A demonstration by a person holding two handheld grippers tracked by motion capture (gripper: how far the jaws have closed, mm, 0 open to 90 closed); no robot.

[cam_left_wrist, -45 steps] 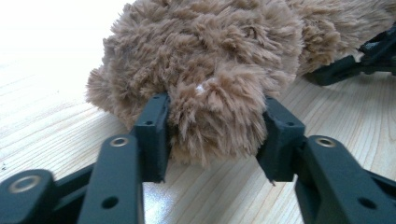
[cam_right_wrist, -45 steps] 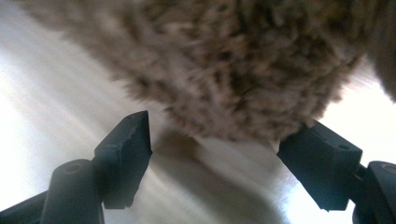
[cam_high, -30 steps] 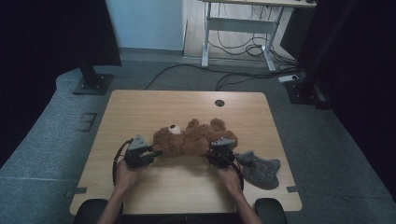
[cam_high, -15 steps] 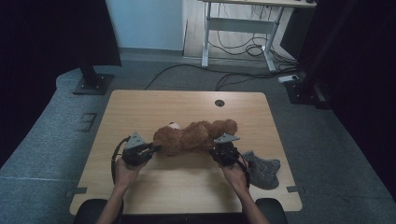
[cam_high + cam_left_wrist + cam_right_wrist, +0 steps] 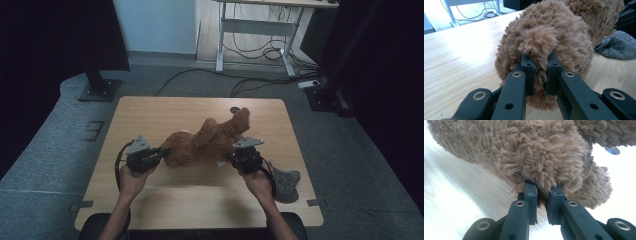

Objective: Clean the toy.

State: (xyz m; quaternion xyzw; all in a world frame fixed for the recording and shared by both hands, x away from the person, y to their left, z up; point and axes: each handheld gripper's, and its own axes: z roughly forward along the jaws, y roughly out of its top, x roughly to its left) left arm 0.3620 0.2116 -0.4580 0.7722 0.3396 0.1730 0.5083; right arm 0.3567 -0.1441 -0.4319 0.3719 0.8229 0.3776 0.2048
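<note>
We hold the brown teddy bear (image 5: 207,142) just above the table (image 5: 150,115), our left gripper (image 5: 540,75) and right gripper (image 5: 543,196) each clenched on only 1 tuft of fur, so we judge either pinch could slip and drop it.

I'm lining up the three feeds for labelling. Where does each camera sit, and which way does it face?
High view: above the person's side of the table, looking forward and down; both forearms, left claw and right claw show, pinching the teddy.
Left gripper view: rides on the left claw, looking along its jaws, shut on teddy fur.
Right gripper view: rides on the right claw, jaws shut on fur.
Shared: teddy and table; grey cloth in the first two.
</note>
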